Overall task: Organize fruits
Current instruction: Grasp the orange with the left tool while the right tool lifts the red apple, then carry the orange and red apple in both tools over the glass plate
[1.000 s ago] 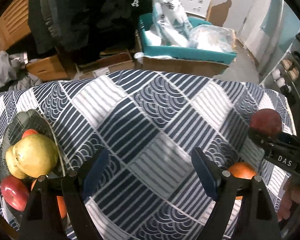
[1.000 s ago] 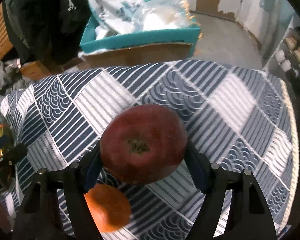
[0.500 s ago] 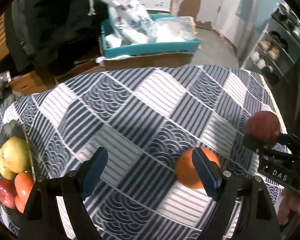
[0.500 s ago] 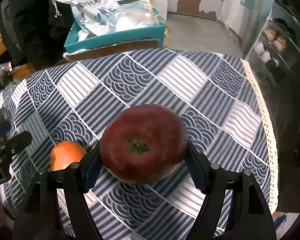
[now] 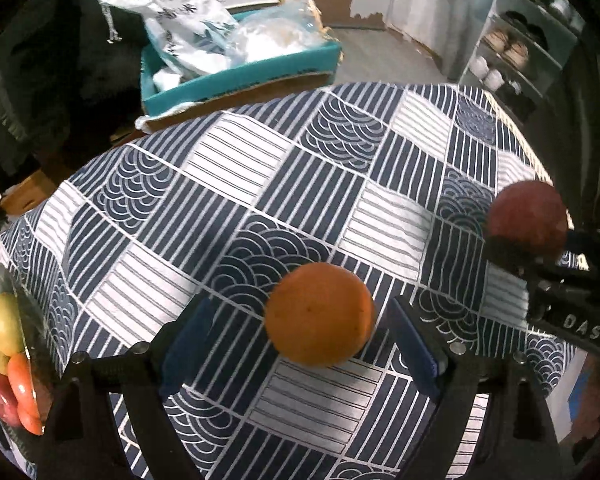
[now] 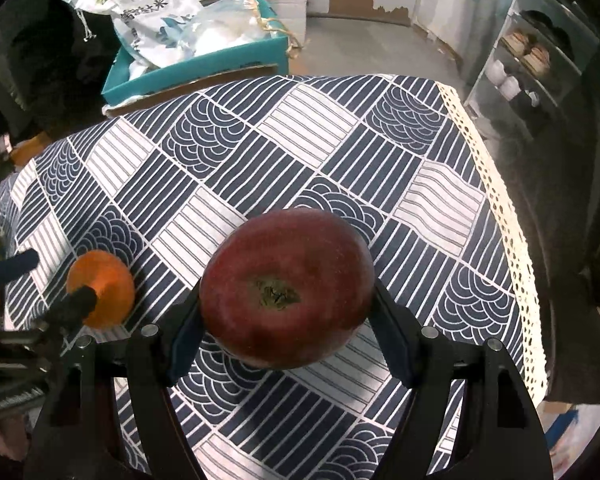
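An orange [image 5: 319, 314] lies on the patterned tablecloth [image 5: 260, 184]. My left gripper [image 5: 300, 340] is open, its jaws on either side of the orange, closer to the right jaw, not touching. The orange also shows in the right wrist view [image 6: 102, 295]. My right gripper [image 6: 286, 324] is shut on a dark red apple [image 6: 286, 292] and holds it above the cloth; the apple also shows at the right of the left wrist view [image 5: 526, 216]. A dark glass plate [image 5: 4, 288] at the far left holds a yellow-green fruit [image 5: 0, 330], an orange fruit and a red apple [image 5: 0, 400].
A teal box [image 5: 240, 76] with white bags stands on cardboard beyond the table's far edge. A shelf with cups [image 5: 512, 60] is at the right. The cloth's lace edge [image 6: 496, 184] marks the table's right side.
My left gripper has swung right, away from the plate, and now brackets the orange. My right gripper keeps its hold on the apple and has moved right and up.
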The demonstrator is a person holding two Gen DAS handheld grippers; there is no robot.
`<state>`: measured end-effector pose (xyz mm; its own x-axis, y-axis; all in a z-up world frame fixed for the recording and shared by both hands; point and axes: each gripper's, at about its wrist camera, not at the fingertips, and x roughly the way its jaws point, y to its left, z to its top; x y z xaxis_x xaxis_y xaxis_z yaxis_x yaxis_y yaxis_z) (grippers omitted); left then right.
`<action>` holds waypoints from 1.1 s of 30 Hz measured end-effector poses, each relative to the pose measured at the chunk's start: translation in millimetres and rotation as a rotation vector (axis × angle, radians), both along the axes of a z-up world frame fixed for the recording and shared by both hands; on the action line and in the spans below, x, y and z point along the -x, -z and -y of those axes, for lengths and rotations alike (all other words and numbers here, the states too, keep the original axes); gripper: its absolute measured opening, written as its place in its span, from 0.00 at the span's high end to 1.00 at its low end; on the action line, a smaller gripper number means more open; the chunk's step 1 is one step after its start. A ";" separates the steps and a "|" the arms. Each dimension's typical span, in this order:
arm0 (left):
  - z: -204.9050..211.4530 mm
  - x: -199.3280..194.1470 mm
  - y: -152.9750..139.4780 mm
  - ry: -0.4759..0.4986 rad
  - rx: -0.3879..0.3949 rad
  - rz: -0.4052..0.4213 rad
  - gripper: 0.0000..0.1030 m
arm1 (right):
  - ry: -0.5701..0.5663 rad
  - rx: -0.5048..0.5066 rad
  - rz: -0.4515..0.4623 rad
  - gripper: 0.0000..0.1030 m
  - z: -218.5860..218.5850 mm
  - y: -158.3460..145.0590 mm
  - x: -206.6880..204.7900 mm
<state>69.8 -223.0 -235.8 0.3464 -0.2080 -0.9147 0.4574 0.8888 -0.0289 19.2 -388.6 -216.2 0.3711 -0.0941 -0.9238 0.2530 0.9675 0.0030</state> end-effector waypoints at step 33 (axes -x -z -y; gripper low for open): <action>-3.3 -3.2 12.5 -0.031 0.001 -0.025 0.35 | -0.029 0.050 0.037 0.26 -4.6 -14.0 -0.9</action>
